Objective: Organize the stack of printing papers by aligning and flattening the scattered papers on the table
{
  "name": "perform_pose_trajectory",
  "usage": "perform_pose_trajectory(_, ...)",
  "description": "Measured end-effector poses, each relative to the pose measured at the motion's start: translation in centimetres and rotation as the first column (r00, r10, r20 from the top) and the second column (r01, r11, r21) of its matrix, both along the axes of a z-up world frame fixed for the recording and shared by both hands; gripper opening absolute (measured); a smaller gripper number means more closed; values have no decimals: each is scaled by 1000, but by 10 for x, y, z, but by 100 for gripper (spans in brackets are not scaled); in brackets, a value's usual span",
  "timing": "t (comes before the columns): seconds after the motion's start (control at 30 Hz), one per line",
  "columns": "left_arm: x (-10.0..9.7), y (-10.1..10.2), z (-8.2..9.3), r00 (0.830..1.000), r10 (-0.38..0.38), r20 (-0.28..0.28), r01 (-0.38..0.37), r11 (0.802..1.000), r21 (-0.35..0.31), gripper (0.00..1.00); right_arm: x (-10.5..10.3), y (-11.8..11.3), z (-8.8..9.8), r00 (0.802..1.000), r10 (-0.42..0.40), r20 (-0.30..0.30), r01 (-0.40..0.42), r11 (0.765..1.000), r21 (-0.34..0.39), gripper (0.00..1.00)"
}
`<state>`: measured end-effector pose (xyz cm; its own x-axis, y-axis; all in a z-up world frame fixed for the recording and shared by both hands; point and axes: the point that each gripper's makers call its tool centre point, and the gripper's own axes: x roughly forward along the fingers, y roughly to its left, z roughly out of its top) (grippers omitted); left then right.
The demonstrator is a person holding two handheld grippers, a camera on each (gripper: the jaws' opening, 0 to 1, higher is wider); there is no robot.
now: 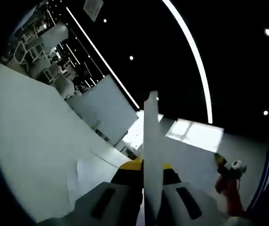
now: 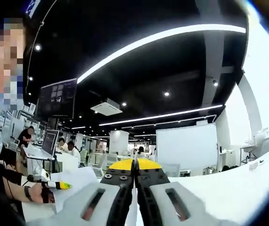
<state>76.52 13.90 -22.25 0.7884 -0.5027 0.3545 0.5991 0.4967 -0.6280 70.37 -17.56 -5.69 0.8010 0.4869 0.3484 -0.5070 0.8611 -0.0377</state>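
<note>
My left gripper (image 1: 152, 165) is shut on a stack of white printing papers (image 1: 152, 136), which I see edge-on, rising straight up between the yellow-tipped jaws. A loose sheet (image 1: 85, 176) lies on the white table (image 1: 31, 141) to the left of the jaws. The other gripper (image 1: 229, 181), red with a light tip, shows at the lower right. In the right gripper view my right gripper (image 2: 135, 163) is shut, jaws pressed together with nothing visible between the tips. To its left, the left gripper (image 2: 47, 185) holds up the white papers (image 2: 78, 182) over the table (image 2: 228, 188).
A person's arm with a wristband (image 2: 17, 190) comes in from the left. People sit at desks with a laptop (image 2: 40, 146) far left. A white board (image 2: 186, 146) stands behind the table. Chairs and desks (image 1: 45, 52) lie beyond the table's far edge.
</note>
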Motion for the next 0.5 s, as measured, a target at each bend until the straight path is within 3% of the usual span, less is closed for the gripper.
perform_pose_trajectory(0.5,1,-2,-3,1000,-6,-21,6,1000,-2,6,-14,12,25,997,20,70,-19,1000,-15,0)
